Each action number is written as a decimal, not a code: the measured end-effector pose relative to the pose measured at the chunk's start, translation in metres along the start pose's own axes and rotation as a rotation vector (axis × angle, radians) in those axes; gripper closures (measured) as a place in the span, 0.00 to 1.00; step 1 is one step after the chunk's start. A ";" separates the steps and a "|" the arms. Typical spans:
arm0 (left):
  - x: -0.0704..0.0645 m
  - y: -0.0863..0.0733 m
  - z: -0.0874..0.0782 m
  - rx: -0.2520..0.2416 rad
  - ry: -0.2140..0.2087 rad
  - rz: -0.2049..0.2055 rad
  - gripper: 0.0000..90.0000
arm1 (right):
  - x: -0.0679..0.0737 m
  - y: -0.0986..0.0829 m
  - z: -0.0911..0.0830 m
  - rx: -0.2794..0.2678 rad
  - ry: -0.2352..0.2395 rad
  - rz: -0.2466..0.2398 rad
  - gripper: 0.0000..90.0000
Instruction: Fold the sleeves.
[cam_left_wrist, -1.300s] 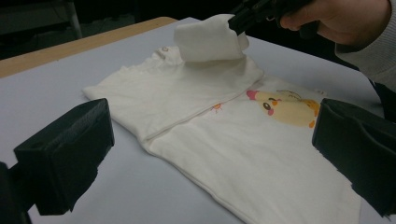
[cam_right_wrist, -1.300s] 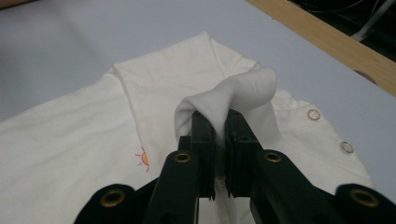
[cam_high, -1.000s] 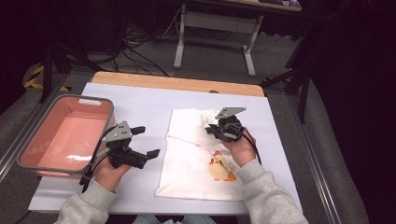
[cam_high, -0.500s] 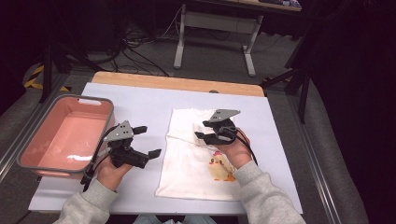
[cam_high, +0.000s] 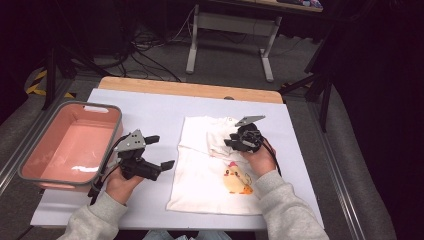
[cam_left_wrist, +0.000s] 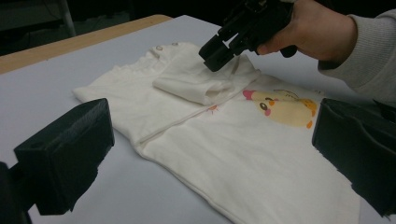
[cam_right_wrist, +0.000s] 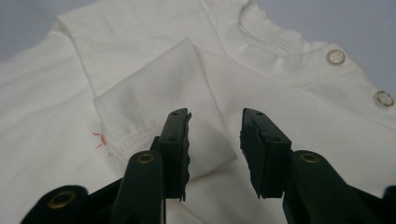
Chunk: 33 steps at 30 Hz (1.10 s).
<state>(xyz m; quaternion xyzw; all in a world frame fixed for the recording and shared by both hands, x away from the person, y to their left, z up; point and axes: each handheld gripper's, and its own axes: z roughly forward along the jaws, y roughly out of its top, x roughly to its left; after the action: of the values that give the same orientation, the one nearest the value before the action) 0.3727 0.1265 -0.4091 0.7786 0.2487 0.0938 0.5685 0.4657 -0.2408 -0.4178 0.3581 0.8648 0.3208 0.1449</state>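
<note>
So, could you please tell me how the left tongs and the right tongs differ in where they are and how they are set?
The left tongs sit over the white sheet beside the shirt, jaws spread wide; the right tongs are over the shirt's folded sleeve, jaws only slightly apart. The left tongs lie near the pink tub; the right tongs are further from it. Both are open, hand-held and holding nothing.
</note>
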 end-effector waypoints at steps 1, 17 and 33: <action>0.000 0.000 0.000 -0.001 -0.001 -0.003 0.00 | -0.001 -0.001 0.002 0.007 0.002 0.003 0.70; 0.000 -0.001 -0.001 0.007 0.004 0.004 0.00 | 0.006 0.011 -0.007 -0.022 0.082 0.007 0.98; 0.001 -0.009 -0.013 0.016 0.027 -0.021 0.00 | 0.050 0.052 0.017 -0.095 0.288 -0.101 0.74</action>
<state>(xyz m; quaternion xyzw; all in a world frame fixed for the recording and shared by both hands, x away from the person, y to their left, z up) 0.3655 0.1399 -0.4132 0.7789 0.2654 0.0965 0.5599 0.4664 -0.1699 -0.3974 0.2572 0.8773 0.4018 0.0520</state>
